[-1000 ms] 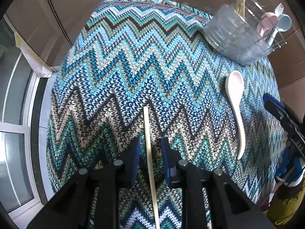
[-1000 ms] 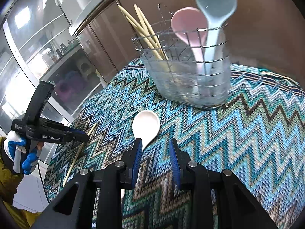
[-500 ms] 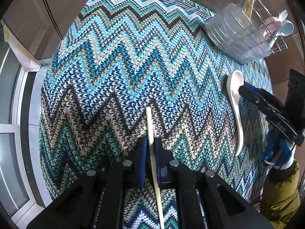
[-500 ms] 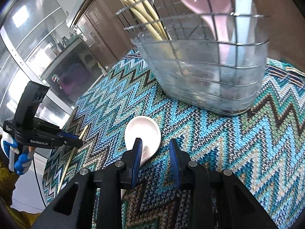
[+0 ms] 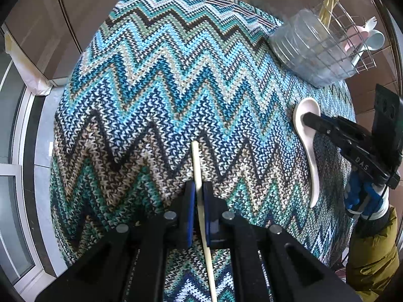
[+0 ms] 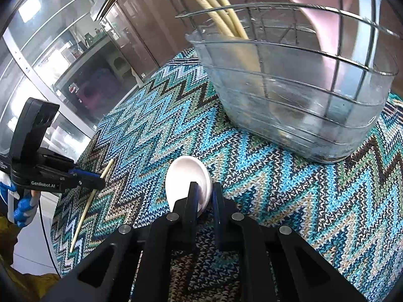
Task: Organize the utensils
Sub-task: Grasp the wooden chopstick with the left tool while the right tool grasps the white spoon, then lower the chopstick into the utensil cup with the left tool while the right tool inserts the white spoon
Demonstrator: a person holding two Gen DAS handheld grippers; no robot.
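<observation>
Both tongs have closed in since a moment ago, over the zigzag-knit tabletop (image 5: 161, 80). Far back, the wire caddy (image 6: 314, 105) already stands chopsticks and spoons upright, probably the destination. Right tongs (image 6: 203, 196), narrowed to a slim gap, straddle the white spoon (image 6: 183, 176) at its bowl, lying flat. Left tongs (image 5: 198, 196) pinch the lone chopstick (image 5: 196, 161) mid-length, likely for balance.

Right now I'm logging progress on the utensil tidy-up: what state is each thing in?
Left gripper: shut on chopstick.
Chopstick: flat on cloth, pinched.
Right gripper: shut on white spoon.
White spoon: on cloth, outside caddy.
Caddy: upright, holding chopsticks and a pink spoon.
</observation>
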